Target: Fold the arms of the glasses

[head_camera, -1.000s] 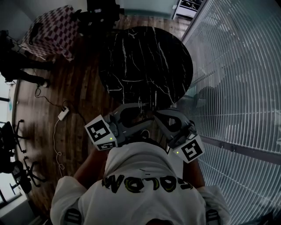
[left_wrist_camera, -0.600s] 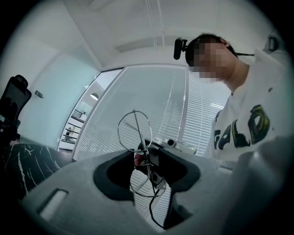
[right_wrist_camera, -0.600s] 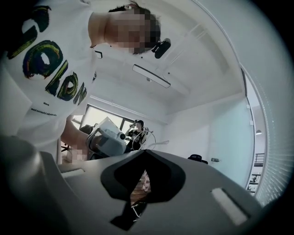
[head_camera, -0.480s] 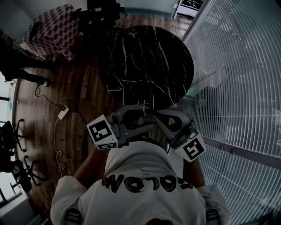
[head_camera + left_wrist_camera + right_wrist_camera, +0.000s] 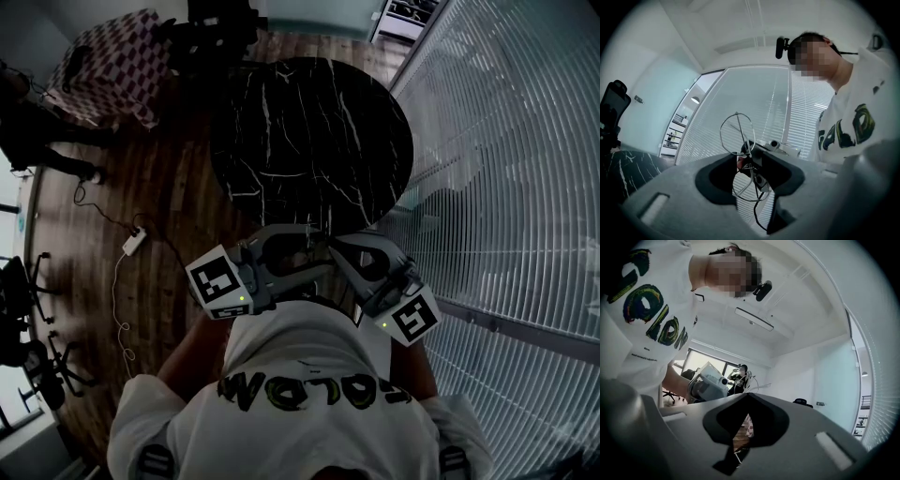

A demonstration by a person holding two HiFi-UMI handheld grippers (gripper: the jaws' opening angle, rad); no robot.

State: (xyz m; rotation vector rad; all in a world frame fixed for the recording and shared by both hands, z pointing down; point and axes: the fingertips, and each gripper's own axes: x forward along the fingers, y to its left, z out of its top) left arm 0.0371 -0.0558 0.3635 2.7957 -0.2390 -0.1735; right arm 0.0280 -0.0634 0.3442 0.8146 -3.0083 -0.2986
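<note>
1. Thin wire-rimmed glasses with round lenses (image 5: 744, 154): I'd judge them light, springy and easy to bend. The hinges look fragile. Best hold looks like the bridge or near a hinge, never a lens.
2. Left gripper (image 5: 749, 165): jaws clenched on the glasses around the bridge. One lens sits above, one below, and a dark arm hangs down.
3. Right gripper (image 5: 739, 439): jaws pressed together, nothing plainly between them. It's just beside the left one.
4. The glasses are held in the air near the person's chest, at the near edge of the round black marble counter (image 5: 309, 131), not resting on it.

Thin wire-rimmed glasses (image 5: 746, 157) with round lenses stand on end at centre frame, one lens above the other, pinched in the left tool (image 5: 749, 164), one dark-tipped arm hanging below.
</note>
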